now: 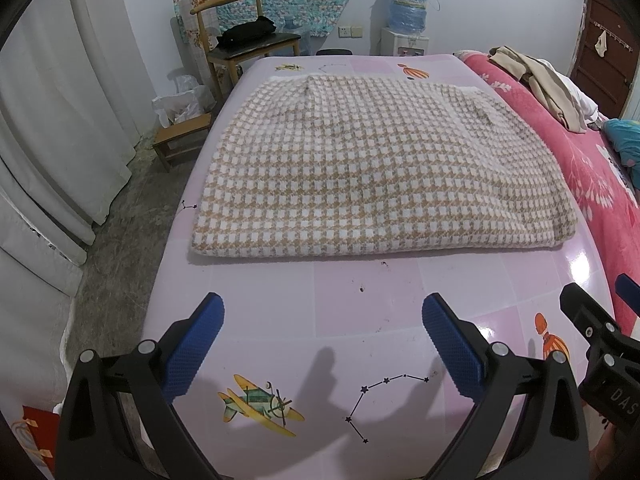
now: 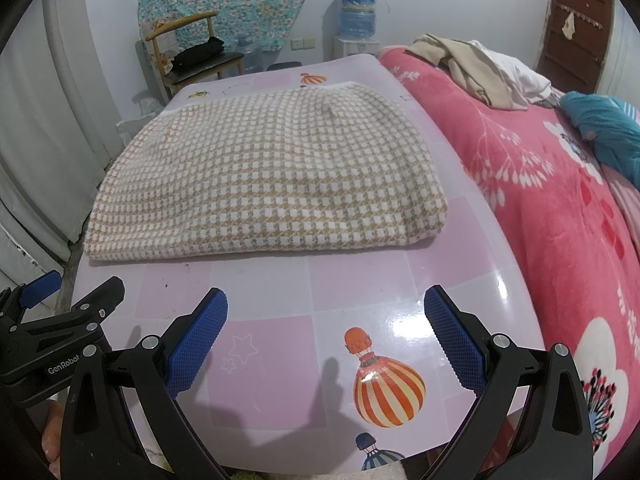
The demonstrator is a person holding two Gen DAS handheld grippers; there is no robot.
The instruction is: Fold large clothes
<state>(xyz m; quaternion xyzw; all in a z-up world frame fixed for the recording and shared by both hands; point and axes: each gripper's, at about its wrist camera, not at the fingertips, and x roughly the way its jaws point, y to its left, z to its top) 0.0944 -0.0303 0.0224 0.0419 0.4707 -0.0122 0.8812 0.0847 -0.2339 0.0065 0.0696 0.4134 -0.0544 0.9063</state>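
A large tan-and-white checked garment lies folded into a flat rectangle on the pink table; it also shows in the right wrist view. My left gripper is open and empty above the table's near part, short of the garment's front edge. My right gripper is open and empty, also short of the front edge, over the table. The right gripper shows at the right edge of the left wrist view, and the left gripper at the left edge of the right wrist view.
A bed with a pink floral blanket and loose clothes adjoins the table's right side. A wooden chair, a small stool and white curtains stand to the left. A water dispenser stands by the far wall.
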